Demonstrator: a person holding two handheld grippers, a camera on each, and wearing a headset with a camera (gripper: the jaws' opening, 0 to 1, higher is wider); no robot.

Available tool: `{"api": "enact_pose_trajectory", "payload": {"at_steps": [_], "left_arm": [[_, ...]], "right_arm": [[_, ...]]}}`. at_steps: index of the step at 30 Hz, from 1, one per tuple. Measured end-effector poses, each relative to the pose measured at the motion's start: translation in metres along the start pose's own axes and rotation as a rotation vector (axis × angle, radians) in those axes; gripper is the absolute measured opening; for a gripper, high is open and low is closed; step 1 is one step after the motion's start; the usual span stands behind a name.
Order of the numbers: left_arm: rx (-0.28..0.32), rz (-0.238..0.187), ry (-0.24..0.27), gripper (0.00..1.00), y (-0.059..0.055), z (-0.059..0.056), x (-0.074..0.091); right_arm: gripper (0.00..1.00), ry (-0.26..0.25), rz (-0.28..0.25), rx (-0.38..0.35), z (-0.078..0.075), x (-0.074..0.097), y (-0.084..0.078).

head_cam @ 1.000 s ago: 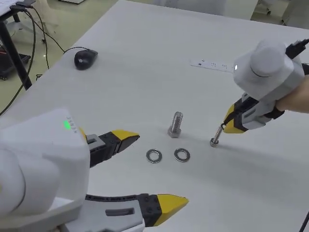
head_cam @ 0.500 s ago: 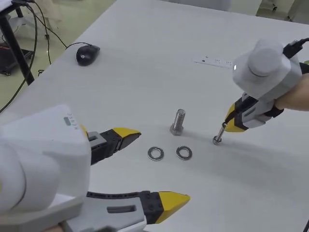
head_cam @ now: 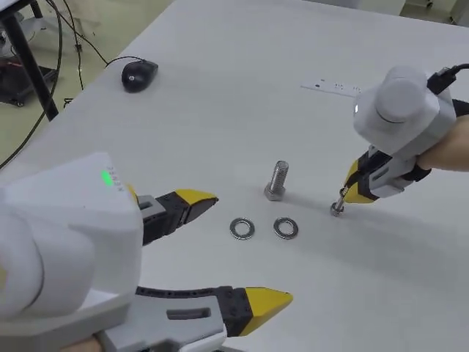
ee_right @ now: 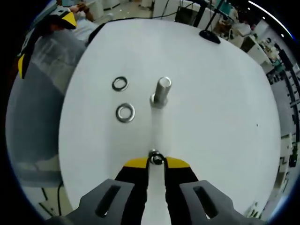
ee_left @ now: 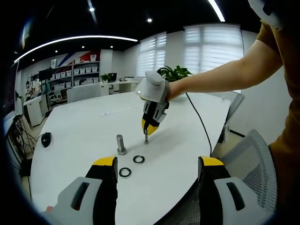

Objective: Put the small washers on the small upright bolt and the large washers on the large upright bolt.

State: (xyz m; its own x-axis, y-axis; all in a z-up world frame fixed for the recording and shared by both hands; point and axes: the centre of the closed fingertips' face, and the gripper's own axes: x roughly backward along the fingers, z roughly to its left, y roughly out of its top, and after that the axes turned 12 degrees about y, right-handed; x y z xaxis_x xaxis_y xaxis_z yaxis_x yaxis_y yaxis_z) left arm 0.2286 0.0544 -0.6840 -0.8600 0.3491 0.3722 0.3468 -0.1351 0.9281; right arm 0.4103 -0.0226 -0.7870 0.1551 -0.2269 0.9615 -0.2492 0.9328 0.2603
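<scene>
Right gripper (head_cam: 349, 192), held in a person's hand (head_cam: 447, 150), pointed steeply down at the white table (head_cam: 220, 110). Its yellow-tipped jaws were pinched almost together on the top of the small bolt (head_cam: 338, 207). That bolt stood roughly upright with its head on the table, to the right of the other hardware in the head view. In the right gripper view, a small shiny ring shape sat between the jaw tips. It was too small to tell whether this was the bolt's end or a washer on it.

Left gripper (head_cam: 253, 247) hovered low at the near edge of the table. Its jaws were spread wide apart and held nothing, and a green light glowed on its white body.

Near the middle of the table, the large bolt (head_cam: 277, 180) stood upright on its hexagonal head with its threaded shaft bare. It was near the small bolt but clearly apart from it. Just in front of the large bolt, a large washer (head_cam: 242, 228) and a second large washer (head_cam: 285, 228) lay flat on the table. They sat side by side without touching each other or either bolt. In the left gripper view, both washers and both bolts lay ahead, between the open jaws.

Farther back, toward the far left of the table, rested a black computer mouse (head_cam: 139, 74), its cable trailing off the edge.
</scene>
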Motion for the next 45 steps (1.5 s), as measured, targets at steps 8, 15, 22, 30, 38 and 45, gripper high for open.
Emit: {"api": "enact_pose_trajectory", "payload": {"at_steps": [8, 15, 22, 30, 38, 45], "left_arm": [[0.006, 0.013, -0.001, 0.69, -0.004, 0.001, -0.002], [0.013, 0.019, 0.004, 0.69, -0.006, 0.003, -0.003], [0.013, 0.022, 0.003, 0.69, -0.007, 0.004, -0.003], [-0.001, 0.012, -0.001, 0.69, -0.002, 0.002, -0.001], [-0.019, -0.007, -0.006, 0.69, 0.003, -0.003, 0.005], [-0.036, -0.020, -0.008, 0.69, 0.007, -0.007, 0.013]], "right_arm": [[0.13, 0.013, 0.008, 0.004, -0.004, -0.017, -0.004], [0.13, 0.023, 0.014, 0.018, -0.004, -0.025, -0.007], [0.16, 0.014, 0.007, 0.011, -0.003, -0.021, -0.010], [0.16, 0.002, -0.011, -0.007, 0.007, -0.010, -0.013], [0.16, -0.012, -0.029, -0.011, 0.022, -0.001, -0.010], [0.16, -0.002, -0.056, 0.022, 0.044, -0.001, 0.010]]}}
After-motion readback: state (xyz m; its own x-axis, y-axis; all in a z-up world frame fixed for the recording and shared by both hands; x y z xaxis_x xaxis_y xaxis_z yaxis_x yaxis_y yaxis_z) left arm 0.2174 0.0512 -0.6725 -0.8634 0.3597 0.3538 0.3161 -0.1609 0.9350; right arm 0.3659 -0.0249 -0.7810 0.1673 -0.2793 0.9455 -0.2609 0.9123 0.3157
